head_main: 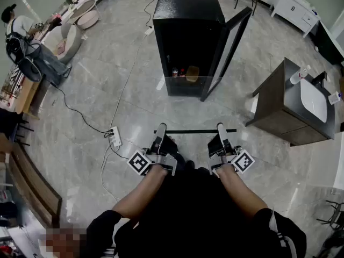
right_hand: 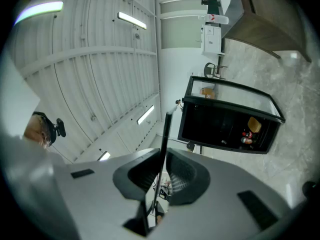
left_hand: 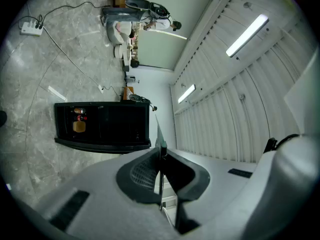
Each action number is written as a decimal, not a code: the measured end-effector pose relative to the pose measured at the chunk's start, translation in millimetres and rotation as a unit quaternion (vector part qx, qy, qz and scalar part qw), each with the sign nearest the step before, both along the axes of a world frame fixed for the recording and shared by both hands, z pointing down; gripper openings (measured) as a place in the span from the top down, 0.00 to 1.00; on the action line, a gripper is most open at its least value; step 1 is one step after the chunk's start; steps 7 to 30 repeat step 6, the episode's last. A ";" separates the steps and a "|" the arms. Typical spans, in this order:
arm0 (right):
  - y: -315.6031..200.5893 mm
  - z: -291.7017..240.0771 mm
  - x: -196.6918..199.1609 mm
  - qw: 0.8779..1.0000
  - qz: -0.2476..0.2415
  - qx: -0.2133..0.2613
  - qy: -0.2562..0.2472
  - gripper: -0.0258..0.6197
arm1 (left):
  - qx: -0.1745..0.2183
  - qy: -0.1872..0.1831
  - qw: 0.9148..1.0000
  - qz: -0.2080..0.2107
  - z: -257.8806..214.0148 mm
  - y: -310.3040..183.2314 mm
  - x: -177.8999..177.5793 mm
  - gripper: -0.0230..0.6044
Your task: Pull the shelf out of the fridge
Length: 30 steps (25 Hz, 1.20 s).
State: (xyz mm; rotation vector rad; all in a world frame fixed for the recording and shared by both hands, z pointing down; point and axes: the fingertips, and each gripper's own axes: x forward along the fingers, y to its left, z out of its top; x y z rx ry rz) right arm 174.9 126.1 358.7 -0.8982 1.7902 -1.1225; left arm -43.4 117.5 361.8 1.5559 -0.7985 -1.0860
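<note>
Glass shelf with a black front strip (head_main: 196, 131) is held flat above the grey stone floor (head_main: 134, 112), in front of the black fridge (head_main: 188, 15). The strip is pinched by the left claw (head_main: 160, 129) and the right claw (head_main: 220, 128), each closed narrowly on the thin edge. Only that edge is gripped, so the pane could sag, slip out and shatter. The open glass door (head_main: 228, 47) could be struck if the shelf is swung right.

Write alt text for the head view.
The left gripper and right gripper are shut on the black-trimmed edge of a glass shelf, held in front of a black fridge whose door stands open. Small items sit low inside it.
</note>
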 end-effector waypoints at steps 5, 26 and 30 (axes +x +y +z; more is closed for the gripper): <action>-8.5 -3.0 -0.8 1.000 -0.009 0.006 0.004 0.90 | 0.006 0.008 1.000 -0.006 -1.9 -5.5 -1.0 0.92; -9.8 -3.1 -0.9 1.000 -0.011 0.006 0.004 0.90 | 0.007 0.010 1.000 -0.008 -2.0 -6.6 -0.8 0.92; -9.8 -3.1 -0.9 1.000 -0.011 0.006 0.004 0.90 | 0.007 0.010 1.000 -0.008 -2.0 -6.6 -0.8 0.92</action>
